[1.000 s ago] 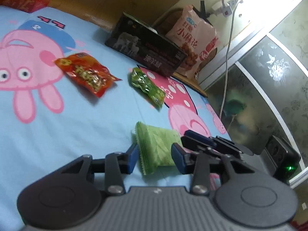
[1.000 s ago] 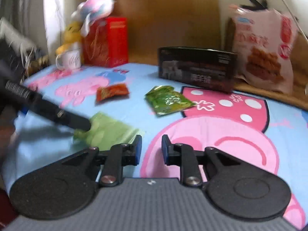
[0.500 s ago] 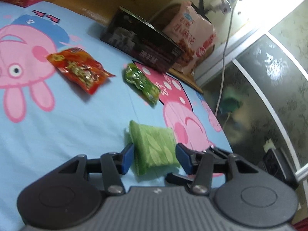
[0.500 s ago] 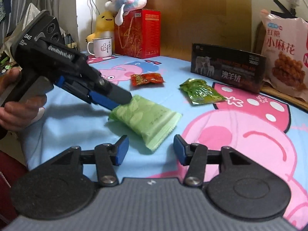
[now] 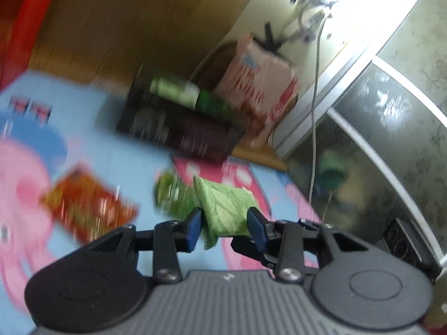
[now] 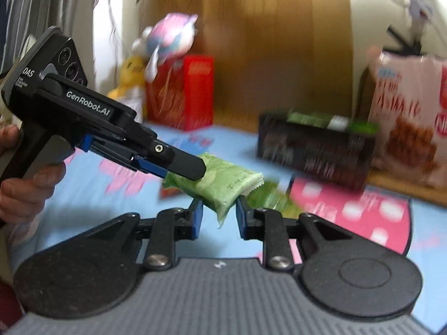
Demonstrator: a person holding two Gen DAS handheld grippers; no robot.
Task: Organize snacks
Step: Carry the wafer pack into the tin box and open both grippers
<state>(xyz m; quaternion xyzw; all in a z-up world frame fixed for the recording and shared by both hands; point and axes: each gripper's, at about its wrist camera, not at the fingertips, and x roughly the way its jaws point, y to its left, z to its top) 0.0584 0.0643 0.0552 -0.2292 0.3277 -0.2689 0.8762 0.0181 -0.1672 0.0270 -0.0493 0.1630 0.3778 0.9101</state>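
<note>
A light green snack packet [image 5: 226, 209] hangs above the blue cartoon bedsheet [image 5: 131, 164], with my left gripper [image 5: 224, 220] shut on it and its jaws still closing. In the right wrist view the left gripper [image 6: 192, 167] comes in from the left and holds the light green packet [image 6: 220, 184] tilted. The packet's lower corner sits between the pads of my right gripper [image 6: 219, 212]. Its jaws are closing, and a small gap still shows on the left side. A red packet [image 5: 89, 209] and a dark green packet [image 5: 173, 195] lie on the sheet.
A black box [image 6: 315, 145] with green packets in it stands at the back. A big pink snack bag [image 6: 410, 128] leans to its right. A red box [image 6: 181, 92] and plush toys [image 6: 170, 33] stand at the back left. A hand [image 6: 25, 192] grips the left tool.
The left gripper has risen with the light green packet, which is now off the sheet. The right gripper's jaws opened wide and have narrowed around the packet's corner. Both views are blurred by motion.
</note>
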